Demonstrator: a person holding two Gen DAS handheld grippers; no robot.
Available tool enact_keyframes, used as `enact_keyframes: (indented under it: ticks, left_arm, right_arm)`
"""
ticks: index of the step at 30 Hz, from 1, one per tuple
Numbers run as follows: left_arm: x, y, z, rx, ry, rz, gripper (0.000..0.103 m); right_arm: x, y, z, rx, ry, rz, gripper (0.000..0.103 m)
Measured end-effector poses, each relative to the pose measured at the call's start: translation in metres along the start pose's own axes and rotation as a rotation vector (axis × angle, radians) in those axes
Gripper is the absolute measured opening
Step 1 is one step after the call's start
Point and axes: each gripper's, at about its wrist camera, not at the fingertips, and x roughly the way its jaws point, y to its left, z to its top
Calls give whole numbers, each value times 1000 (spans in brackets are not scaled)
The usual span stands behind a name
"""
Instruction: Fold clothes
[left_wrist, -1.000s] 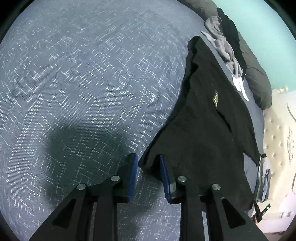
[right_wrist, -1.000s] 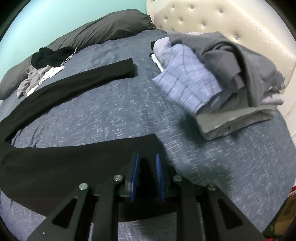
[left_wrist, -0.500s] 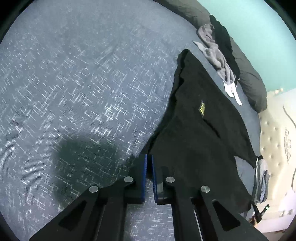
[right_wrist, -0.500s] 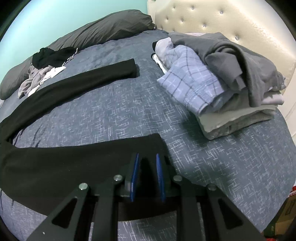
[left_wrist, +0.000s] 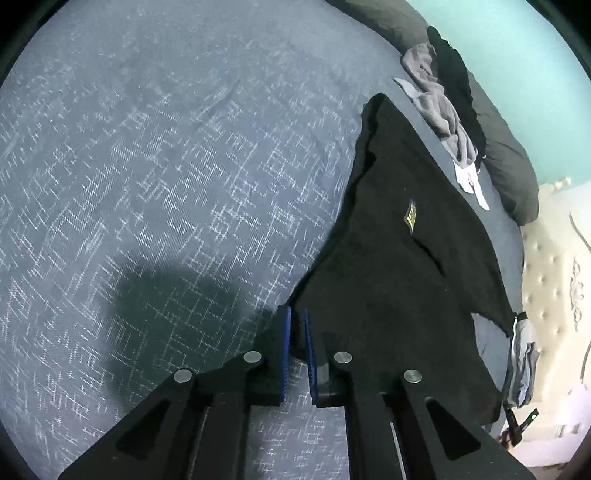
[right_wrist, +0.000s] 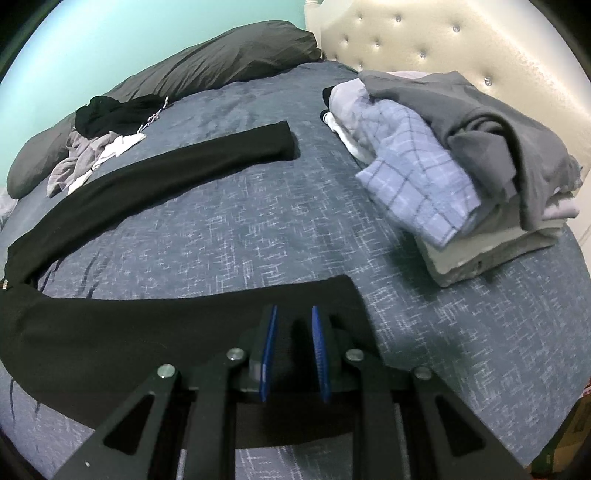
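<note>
Now we see the black trousers (left_wrist: 399, 280) spread on the blue bedspread (left_wrist: 166, 166), their waist corner pinched in our nearly closed left gripper (left_wrist: 296, 317), one leg cuff clamped in our narrowly parted right gripper (right_wrist: 293, 315), folded clothes (right_wrist: 461, 166) at two o'clock.

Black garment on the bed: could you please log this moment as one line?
phase: gripping to fold | left gripper: on black garment corner, jaws just opened slightly | right gripper: shut on its edge
</note>
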Motion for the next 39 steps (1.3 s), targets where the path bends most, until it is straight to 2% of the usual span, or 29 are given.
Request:
enact_keyframes:
  ticks: [1, 2, 3, 4, 14, 16, 18, 24, 32, 39]
  left_arm:
    - [-1, 0, 1, -3, -3, 0, 11]
    - [-1, 0, 2, -4, -5, -1, 16]
    - [-2, 0, 4, -6, -7, -3, 23]
    - [-2, 0, 5, -8, -9, -7, 24]
    - [-1, -20, 14, 4, -39, -34, 24]
    - [2, -29, 18, 18, -44, -37, 25]
    - [6, -37, 21, 31, -46, -43, 25]
    - [19, -66, 31, 60, -45, -71, 25]
    - [50, -119, 39, 131, -22, -132, 25]
    - [89, -154, 36, 207, 32, -114, 25]
  right_arm:
    - [1, 1, -1, 2, 3, 2, 19]
    - [1, 1, -1, 2, 5, 1, 19]
    - [2, 1, -2, 2, 8, 0, 22]
    - [2, 1, -3, 3, 9, 0, 25]
    - [-2, 1, 1, 12, -10, 20, 29]
    - [-4, 8, 5, 2, -21, 47, 33]
    - [-3, 14, 12, 1, -30, 75, 44]
    - [7, 33, 45, 35, -47, 136, 47]
    - [49, 50, 100, 137, -26, 199, 48]
    - [112, 61, 132, 280, 39, 243, 48]
